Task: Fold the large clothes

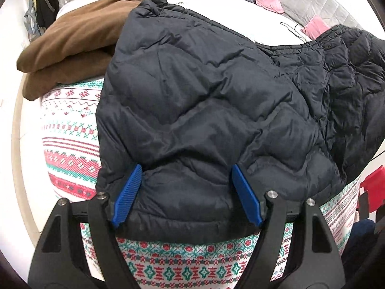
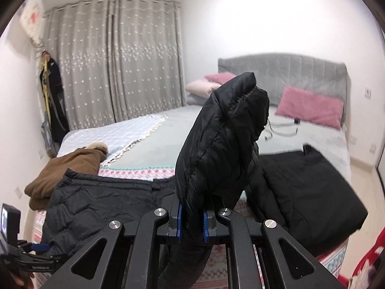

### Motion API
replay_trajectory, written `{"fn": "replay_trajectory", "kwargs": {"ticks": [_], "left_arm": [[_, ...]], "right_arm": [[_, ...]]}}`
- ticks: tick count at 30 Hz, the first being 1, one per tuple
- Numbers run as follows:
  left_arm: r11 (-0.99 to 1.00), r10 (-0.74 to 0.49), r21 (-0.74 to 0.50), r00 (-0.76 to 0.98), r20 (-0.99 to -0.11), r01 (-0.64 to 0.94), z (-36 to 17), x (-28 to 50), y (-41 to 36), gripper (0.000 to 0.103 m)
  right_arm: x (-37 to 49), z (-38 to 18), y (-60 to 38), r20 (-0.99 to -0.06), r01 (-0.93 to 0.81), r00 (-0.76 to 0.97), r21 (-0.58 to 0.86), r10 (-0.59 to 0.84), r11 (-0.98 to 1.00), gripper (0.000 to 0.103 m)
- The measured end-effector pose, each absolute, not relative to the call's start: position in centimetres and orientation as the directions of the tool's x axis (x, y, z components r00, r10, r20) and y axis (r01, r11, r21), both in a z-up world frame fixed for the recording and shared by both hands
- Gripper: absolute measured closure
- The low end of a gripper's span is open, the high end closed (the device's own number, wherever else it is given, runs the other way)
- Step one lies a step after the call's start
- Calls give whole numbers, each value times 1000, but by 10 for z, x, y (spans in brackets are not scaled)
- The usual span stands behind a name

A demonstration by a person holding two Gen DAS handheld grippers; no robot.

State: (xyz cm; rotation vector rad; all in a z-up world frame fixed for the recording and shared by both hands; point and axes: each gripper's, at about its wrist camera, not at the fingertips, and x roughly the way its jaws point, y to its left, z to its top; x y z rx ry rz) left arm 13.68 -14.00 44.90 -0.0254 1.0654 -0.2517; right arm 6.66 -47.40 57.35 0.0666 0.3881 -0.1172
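A black puffer jacket (image 1: 192, 96) lies spread on the patterned bedspread (image 1: 69, 132). My left gripper (image 1: 186, 171) points down at the jacket's near hem. Its blue pads (image 1: 127, 192) stand wide apart, open, with the puffy hem between them. In the right wrist view my right gripper (image 2: 192, 216) is shut on a sleeve of the jacket (image 2: 223, 130). The sleeve is lifted off the bed and stands up out of the jaws. The jacket's body (image 2: 96, 204) lies flat at the lower left, with the left gripper (image 2: 36, 248) at its edge.
A folded brown garment (image 1: 72, 48) (image 2: 69, 168) lies to the jacket's left. Another black quilted garment (image 1: 349, 84) (image 2: 308, 192) sits to the right. Pink pillows (image 2: 310, 107) and a grey headboard (image 2: 288, 69) are at the bed's far end. A red object (image 2: 370, 260) stands off the bed's right edge.
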Motion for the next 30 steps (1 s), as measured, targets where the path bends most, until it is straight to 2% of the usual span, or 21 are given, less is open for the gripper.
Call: {"fn": "replay_trajectory", "kwargs": {"ticks": [4,9,15,19,23,30], "left_arm": [[956,-284,-214,433,-856,203,453,141,-127,26],[904,-421,-410,431,-798,122,473,149,-76,26],[891,-397,-455,514,-761,15,494,147,-20,26],[877,-397,-479,528,-751,-23,494,141,-3,26],[867,-401,-497,534,-744,-40,497,140,2,26],[843,-428,-536,551,-716,-42,498,137,10,26]], "right_arm": [[69,578,-441,-342,100,934,-31,-104,995,92],[71,580,-387,-290,36,954,-142,-76,989,92],[78,565,-331,-272,-59,962,-225,-5,973,92],[83,555,-294,-299,-156,951,-251,77,955,92],[86,532,-251,-349,-277,925,-340,153,899,92],[87,474,-199,-465,-421,866,-477,185,772,90]]}}
